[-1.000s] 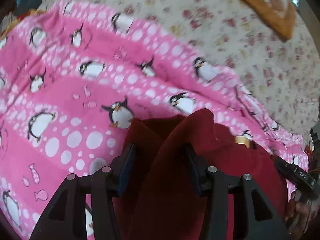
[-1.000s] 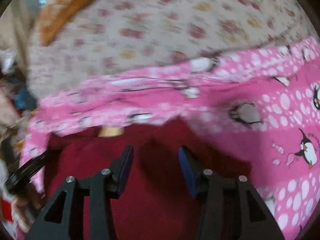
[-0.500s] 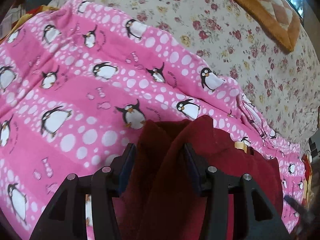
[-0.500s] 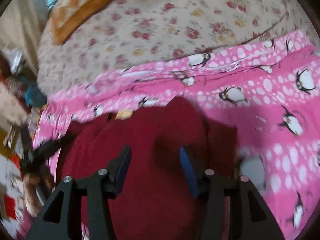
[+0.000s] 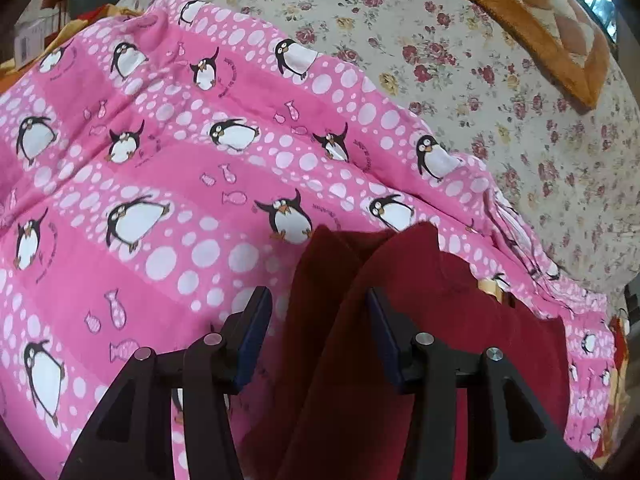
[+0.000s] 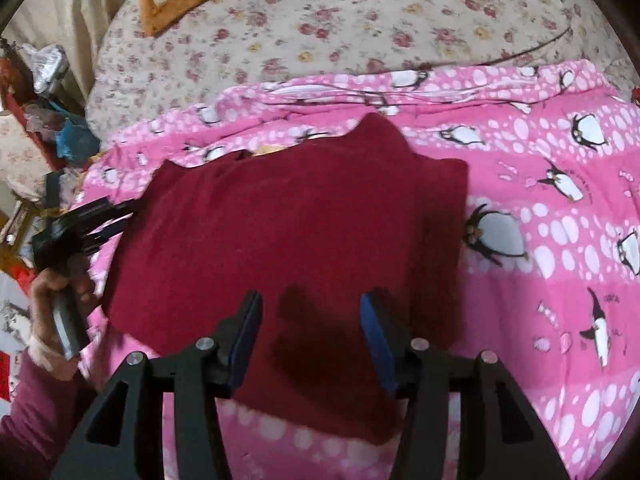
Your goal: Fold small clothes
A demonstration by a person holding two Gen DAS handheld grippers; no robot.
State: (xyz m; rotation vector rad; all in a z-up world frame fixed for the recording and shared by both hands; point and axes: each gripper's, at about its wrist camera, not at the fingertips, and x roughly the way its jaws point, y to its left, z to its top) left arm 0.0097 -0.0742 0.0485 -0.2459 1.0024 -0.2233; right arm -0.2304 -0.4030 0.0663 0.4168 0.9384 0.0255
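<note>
Both tongs are rising away from the dark red garment (image 6: 288, 232), now lying flatter on the penguin blanket (image 6: 560, 280). Left gripper (image 5: 318, 332) is standing apart around a raised fold; right gripper (image 6: 310, 332) is hovering apart, empty, suggesting this fold is finishing.

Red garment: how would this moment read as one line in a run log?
task: fold small clothes | red garment: on penguin blanket | left gripper: open, straddling cloth | right gripper: open, above garment
</note>
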